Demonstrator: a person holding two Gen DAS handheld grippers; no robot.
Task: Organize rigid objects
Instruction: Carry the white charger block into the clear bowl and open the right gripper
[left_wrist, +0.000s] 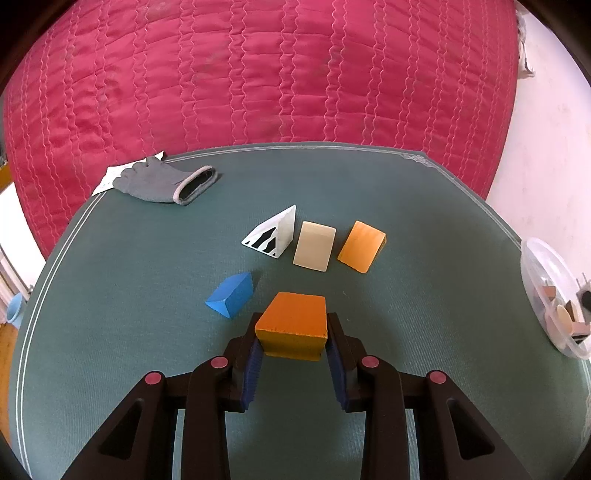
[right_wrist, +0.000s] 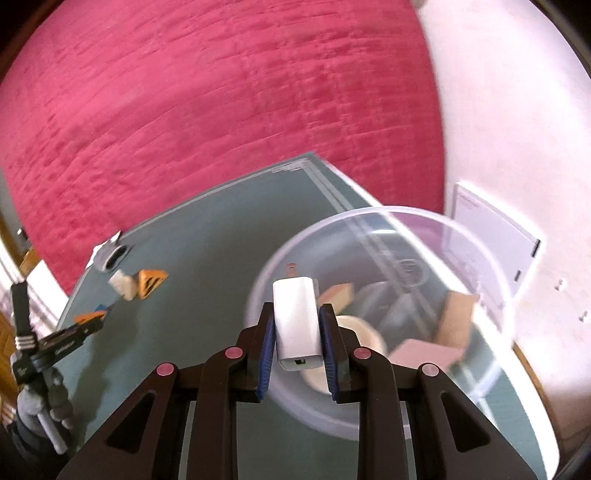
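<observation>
My left gripper (left_wrist: 293, 338) is shut on an orange block (left_wrist: 293, 325), held just above the green mat (left_wrist: 147, 332). Ahead of it lie a blue wedge (left_wrist: 231, 293), a white prism with black stripes (left_wrist: 275, 234), a cream block (left_wrist: 314, 246) and an orange wedge (left_wrist: 362, 246). My right gripper (right_wrist: 297, 328) is shut on a white plug adapter (right_wrist: 297, 321), its metal prongs pointing away from me, over the near rim of a clear plastic tub (right_wrist: 491, 295). The tub holds several wooden blocks and a cream round piece.
A grey glove (left_wrist: 162, 181) lies on a paper slip at the mat's far left. The tub (left_wrist: 543, 266) stands at the mat's right edge. A red quilted bed (left_wrist: 258, 74) lies beyond the table. The other gripper (right_wrist: 62, 339) shows at left in the right wrist view.
</observation>
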